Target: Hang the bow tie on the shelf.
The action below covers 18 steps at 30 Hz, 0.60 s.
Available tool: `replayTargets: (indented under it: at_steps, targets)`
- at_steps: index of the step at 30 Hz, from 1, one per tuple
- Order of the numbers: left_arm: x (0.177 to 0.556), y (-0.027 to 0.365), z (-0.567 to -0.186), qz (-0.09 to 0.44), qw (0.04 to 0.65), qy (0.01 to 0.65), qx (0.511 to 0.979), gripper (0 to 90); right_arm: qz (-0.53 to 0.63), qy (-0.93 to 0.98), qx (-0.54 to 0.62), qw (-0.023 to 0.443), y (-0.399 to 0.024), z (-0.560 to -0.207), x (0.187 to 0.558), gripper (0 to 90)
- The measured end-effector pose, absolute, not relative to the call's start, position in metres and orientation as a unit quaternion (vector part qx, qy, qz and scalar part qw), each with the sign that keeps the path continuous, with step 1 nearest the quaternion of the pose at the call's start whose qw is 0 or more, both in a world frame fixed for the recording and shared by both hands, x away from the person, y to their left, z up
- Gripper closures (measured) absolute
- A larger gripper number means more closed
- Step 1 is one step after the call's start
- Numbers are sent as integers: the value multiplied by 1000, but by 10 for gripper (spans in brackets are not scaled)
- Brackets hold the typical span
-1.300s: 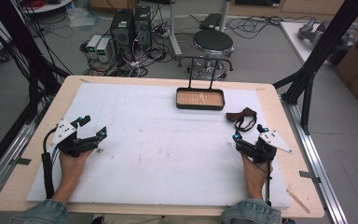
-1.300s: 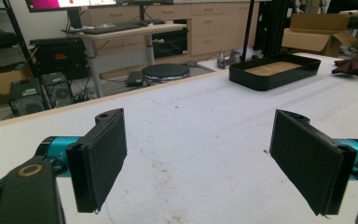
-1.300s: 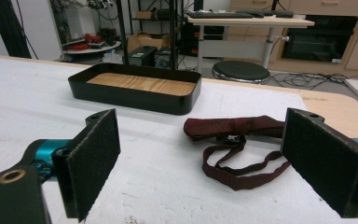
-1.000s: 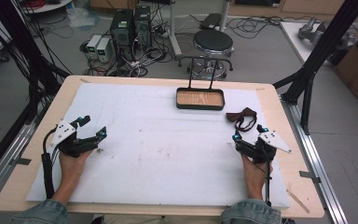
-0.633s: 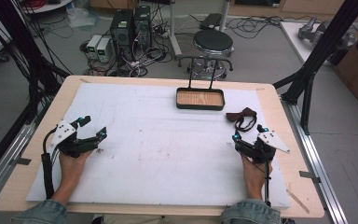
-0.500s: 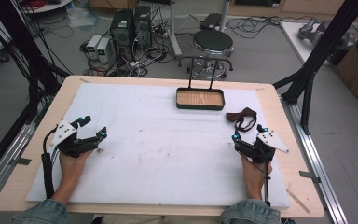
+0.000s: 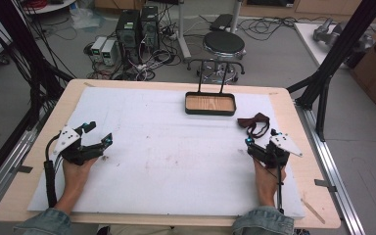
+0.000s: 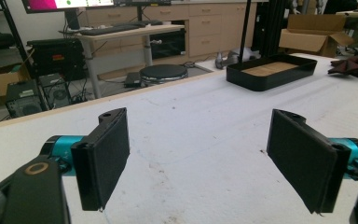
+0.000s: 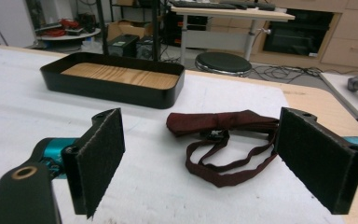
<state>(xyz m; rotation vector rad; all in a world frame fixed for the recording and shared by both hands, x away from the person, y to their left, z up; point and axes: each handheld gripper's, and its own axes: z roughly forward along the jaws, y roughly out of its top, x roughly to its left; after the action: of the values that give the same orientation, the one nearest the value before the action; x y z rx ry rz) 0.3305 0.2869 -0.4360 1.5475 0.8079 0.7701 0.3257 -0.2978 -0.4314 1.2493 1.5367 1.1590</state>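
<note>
Dark red fabric bow tie (image 9: 223,122) lies just ahead of my right gripper (image 9: 214,163), jaws spread wide, empty (my left gripper (image 8: 200,158) likewise), near the black wood-bottomed tray (image 9: 114,77).

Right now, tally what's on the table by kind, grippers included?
Grippers: 2 (left, right)
Tray: 1
Bow tie: 1
Total: 4

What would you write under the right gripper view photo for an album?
Open tongs face a dark red bow tie lying on the white table cover beside a black tray with a wooden floor.
</note>
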Motion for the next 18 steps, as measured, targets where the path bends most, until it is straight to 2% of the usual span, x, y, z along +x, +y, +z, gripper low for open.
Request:
replayTargets:
  at_steps: [4, 14, 18]
  targets:
    - [331, 287, -436, 328, 580, 345, 661, 216, 448, 609, 503, 419, -300, -429, 336, 160]
    - [330, 286, -436, 331, 578, 341, 664, 226, 436, 576, 564, 400, -313, -436, 356, 165]
    - [331, 285, -436, 332, 577, 341, 664, 227, 431, 577, 565, 403, -308, -431, 366, 202]
